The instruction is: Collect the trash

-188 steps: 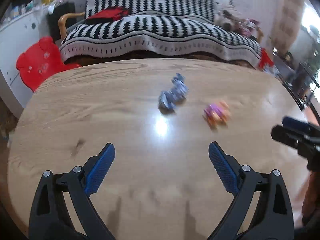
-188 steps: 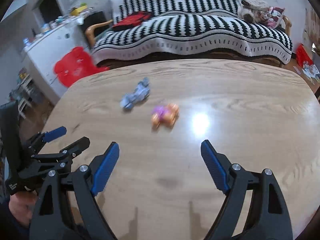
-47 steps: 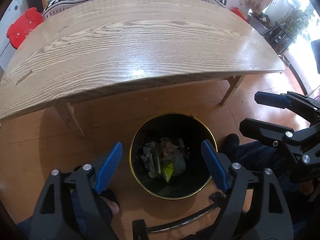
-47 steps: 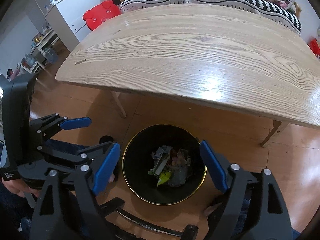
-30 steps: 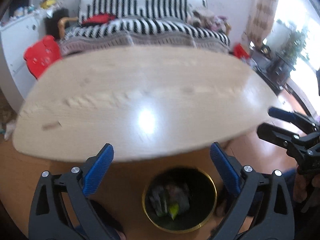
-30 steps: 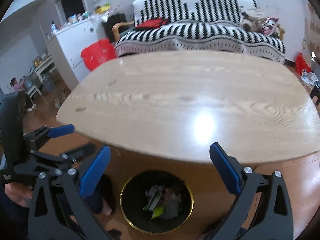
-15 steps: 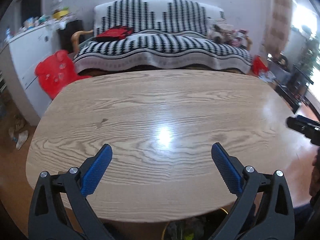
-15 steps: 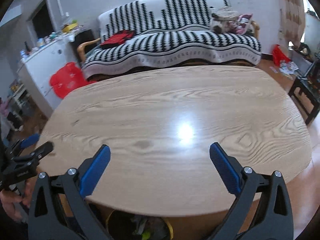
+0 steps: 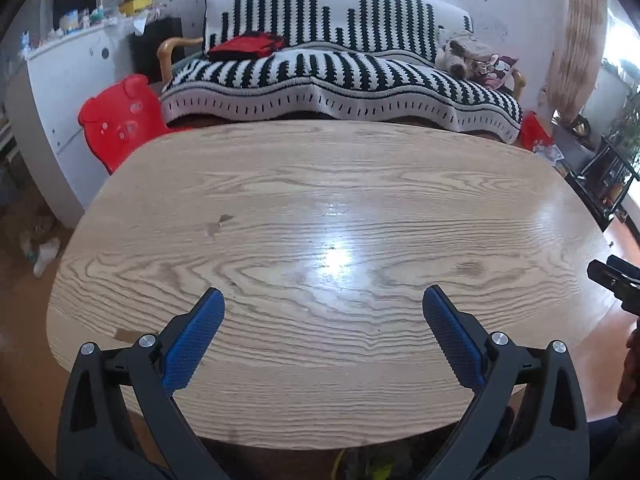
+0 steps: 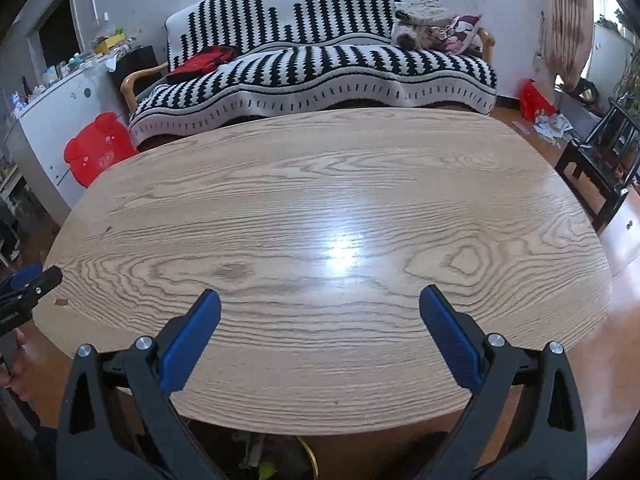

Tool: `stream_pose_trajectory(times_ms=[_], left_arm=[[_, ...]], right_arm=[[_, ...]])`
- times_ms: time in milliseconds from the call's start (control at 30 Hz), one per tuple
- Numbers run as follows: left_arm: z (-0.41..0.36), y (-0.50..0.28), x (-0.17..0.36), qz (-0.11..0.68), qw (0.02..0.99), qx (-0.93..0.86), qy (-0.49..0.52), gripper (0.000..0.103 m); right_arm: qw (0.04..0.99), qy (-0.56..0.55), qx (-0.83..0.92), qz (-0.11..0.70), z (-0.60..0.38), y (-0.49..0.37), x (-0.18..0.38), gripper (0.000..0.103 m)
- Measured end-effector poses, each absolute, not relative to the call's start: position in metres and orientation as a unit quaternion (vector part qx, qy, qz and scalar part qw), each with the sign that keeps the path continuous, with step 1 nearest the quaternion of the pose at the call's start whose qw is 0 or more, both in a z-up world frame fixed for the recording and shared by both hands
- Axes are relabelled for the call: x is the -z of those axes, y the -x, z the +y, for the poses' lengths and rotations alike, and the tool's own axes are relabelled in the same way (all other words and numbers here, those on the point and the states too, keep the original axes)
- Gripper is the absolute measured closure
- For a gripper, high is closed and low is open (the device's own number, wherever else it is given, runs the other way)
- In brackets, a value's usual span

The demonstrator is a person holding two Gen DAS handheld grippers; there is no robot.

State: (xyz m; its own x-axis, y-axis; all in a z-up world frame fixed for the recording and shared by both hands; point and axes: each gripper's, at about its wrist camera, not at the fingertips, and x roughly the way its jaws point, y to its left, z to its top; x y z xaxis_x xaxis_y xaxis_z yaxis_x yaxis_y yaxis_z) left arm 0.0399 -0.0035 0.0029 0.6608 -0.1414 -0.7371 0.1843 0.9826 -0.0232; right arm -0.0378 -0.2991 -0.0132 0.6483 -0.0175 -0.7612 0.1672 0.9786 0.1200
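The left gripper (image 9: pixel 323 300) hangs above the near edge of the wooden desk (image 9: pixel 320 184), its blue fingers (image 9: pixel 194 336) spread wide with nothing between them. The right gripper (image 10: pixel 320 300) hangs over the same near edge, also spread wide and holding nothing. Under the near edge of the desk, a small part of the trash bin (image 10: pixel 310 458) shows with its yellow rim, and some crumpled trash (image 10: pixel 266 468) lies inside it. Behind the far edge of the desk stands a sofa (image 9: pixel 340 68) with a black-and-white striped cover, and a red chair (image 9: pixel 120 120) stands at the desk's far left corner.
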Motion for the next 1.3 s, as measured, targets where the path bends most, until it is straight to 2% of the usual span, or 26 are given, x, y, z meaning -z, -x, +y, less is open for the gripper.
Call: stream_pose_trajectory(times_ms=[1300], left_arm=[[0.004, -0.030, -0.004, 0.413, 0.907, 0.084, -0.009, 0.007]], right_arm=[[0.900, -0.104, 0.045, 0.422, -0.293, 0.046, 0.012, 0.007]])
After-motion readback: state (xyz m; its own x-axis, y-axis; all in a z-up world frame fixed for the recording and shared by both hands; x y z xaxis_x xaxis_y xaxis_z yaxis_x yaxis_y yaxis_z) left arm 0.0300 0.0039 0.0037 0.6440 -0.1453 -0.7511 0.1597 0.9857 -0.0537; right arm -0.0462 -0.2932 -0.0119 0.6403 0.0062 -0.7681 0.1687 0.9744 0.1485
